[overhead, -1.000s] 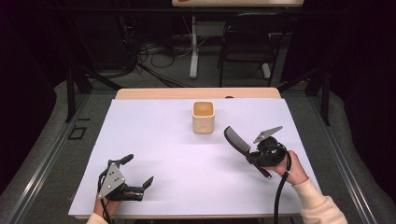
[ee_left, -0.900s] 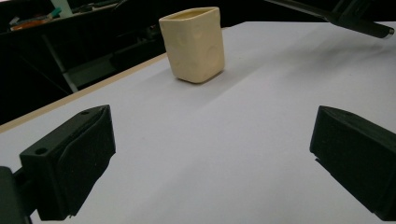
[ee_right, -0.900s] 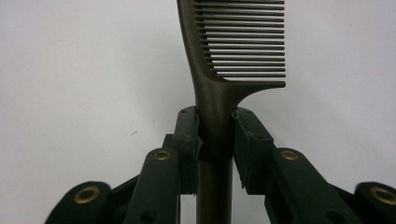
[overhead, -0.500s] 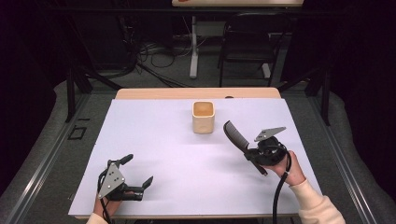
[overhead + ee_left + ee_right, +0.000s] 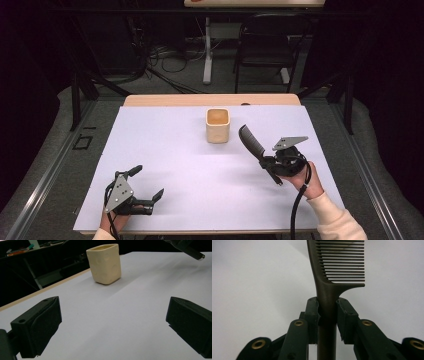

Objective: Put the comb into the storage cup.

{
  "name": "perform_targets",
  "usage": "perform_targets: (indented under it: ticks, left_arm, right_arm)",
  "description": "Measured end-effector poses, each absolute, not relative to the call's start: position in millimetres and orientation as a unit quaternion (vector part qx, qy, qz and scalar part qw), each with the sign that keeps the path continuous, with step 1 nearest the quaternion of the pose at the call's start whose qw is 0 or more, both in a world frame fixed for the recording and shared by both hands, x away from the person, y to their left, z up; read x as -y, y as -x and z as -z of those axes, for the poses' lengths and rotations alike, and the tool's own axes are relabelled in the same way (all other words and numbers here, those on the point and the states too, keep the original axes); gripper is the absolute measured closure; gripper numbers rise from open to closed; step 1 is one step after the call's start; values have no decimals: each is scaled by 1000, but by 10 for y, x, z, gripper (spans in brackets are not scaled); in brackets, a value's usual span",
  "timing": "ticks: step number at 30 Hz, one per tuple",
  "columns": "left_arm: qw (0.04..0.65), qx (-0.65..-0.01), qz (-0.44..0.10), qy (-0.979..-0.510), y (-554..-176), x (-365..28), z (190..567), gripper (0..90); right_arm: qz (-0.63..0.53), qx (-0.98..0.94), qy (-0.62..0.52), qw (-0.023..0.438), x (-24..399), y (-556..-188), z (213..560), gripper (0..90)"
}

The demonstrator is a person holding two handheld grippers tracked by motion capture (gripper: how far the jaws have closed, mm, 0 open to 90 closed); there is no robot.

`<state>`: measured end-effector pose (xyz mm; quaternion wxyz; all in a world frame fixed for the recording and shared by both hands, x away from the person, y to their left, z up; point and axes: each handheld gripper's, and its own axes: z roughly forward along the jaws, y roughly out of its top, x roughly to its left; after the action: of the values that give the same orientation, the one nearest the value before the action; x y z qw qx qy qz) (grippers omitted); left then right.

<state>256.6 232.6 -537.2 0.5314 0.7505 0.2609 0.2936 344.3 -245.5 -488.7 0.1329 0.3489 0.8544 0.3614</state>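
**Comb held up beside the cup**

The right claw (image 5: 264, 159) is pinching a dark comb (image 5: 251, 141) by its handle, the two pads pressed against the shaft from either side, as the right gripper view shows close up (image 5: 327, 312). The comb (image 5: 337, 267) sticks out beyond the pads with its teeth all on one side. From above, it slants up and away from the person's right hand (image 5: 305, 180), its toothed end just to the right of the cup (image 5: 218, 125) and slightly nearer the person, clear of the rim and not touching it.

The cup is cream-coloured, squarish, upright and open at the top, standing on the white-covered table (image 5: 165, 150) toward its far edge, about midway across.

The left claw (image 5: 148, 183) rests low on the table, well apart from the cup, nearer the person and off to the left. Its jaws are spread wide with nothing between them; in the left gripper view the cup (image 5: 105, 263) stands beyond them, and the butt of the comb's handle (image 5: 197, 255) pokes in at the top right corner.
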Motion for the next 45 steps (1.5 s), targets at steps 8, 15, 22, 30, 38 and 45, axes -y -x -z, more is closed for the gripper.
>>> perform_targets:
  ticks: [8,15,22,30,38,45]
  left_arm:
    - [531,-261,-294,-751,-2567,-2328,5372,2]
    - [531,-262,-295,-750,-2567,-2327,5372,2]
    - [531,-262,-295,-750,-2566,-2328,5371,2]
    - [530,-263,-296,-750,-2564,-2331,5369,2]
    - [530,-263,-296,-750,-2562,-2332,5368,2]
    - [530,-263,-296,-750,-2562,-2332,5368,2]
  right_arm:
    - [-377,-846,-349,144,2450,-3447,4881,724]
    - [-381,-843,-347,151,2419,-3461,4884,724]
    - [-385,-842,-343,159,2371,-3474,4878,724]
    - [-390,-840,-337,170,2309,-3497,4834,724]
    - [-397,-836,-336,175,2259,-3546,4803,724]
    - [-405,-831,-335,180,2245,-3580,4755,724]
